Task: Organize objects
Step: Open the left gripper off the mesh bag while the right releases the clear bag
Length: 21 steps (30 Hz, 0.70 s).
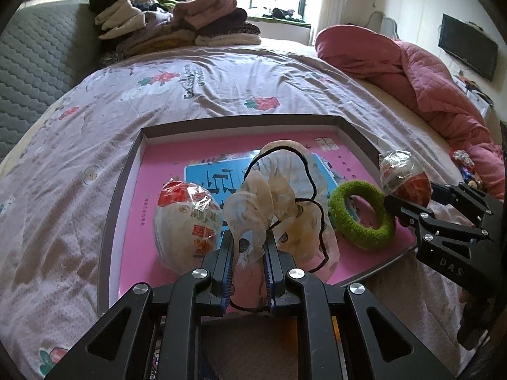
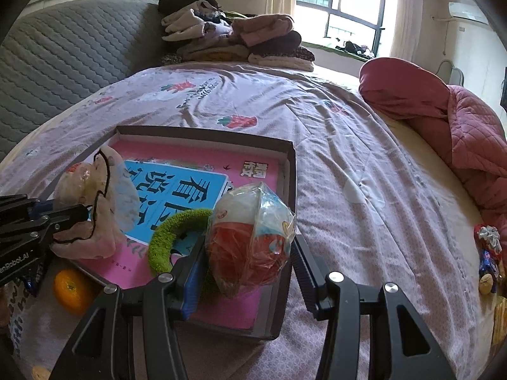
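While your left gripper (image 1: 248, 247) sits over the near rim of the tray (image 1: 118, 190), its jaws are pinched tight on a cream scrunchie (image 1: 279, 190) with black trim. The scrunchie's loops stand up and lean away from you, long axis roughly up the frame. Your right gripper (image 2: 247, 253) has its jaws about half spread, clamped on a wrapped snack ball (image 2: 250, 240) in clear film, held above the tray's right near corner; its long axis tilts slightly left. Just left of that, a green fuzzy ring (image 2: 164, 240) lies flat on the pink tray floor. A second wrapped ball (image 1: 187, 218) lies on the floor to the left, red print on its film too blurred to read. An orange (image 2: 71, 288) sits on the bed outside the near edge. Tray middle and far half are bare: pink with a blue panel of large Chinese characters. "DAS" is readable on the right gripper body. Beyond the far rim the bedsheet (image 1: 221, 91) is open up to the folded clothes (image 1: 177, 25); a pink quilt (image 1: 412, 76) crowds the right side.
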Tool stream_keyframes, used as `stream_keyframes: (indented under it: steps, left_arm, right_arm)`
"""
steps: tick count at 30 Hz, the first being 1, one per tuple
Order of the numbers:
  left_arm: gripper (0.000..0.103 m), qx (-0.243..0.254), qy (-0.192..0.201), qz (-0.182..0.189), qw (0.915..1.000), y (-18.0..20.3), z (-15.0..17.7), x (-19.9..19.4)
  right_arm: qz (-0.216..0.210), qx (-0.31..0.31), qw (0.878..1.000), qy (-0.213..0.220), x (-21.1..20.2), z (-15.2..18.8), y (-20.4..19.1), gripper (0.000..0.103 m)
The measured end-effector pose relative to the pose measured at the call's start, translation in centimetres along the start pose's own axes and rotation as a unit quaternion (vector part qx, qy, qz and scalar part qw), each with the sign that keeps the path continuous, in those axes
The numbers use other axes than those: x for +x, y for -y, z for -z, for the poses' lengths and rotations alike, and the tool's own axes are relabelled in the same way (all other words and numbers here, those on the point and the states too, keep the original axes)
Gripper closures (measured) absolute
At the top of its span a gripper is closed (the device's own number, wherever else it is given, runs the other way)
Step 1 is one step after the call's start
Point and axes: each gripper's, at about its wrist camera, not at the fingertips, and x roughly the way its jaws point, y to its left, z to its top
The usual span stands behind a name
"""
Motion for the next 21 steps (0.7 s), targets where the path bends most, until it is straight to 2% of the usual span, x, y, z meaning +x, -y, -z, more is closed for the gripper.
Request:
stream_keyframes:
  steps: [6,14,21]
  left_arm:
    - [0.086,0.002,-0.006,-0.003,1.0,0.0,0.2,0.3]
    - [0.086,0.013,-0.011,-0.004,0.9998,0.5,0.4,0.5]
    - [0.086,0.017,-0.017,-0.005,0.9997,0.5,0.5,0.6]
  right_arm:
    - [0.004,-0.004,1.0,0.001,-0.1,0.2,-0.1,0.051]
    - [0.028,-0.06,0.998,0.011,-0.3,0.4,-2.0,0.051]
    - [0.02,-0.052,0.998,0.003,0.0,0.7,-1.9,0.051]
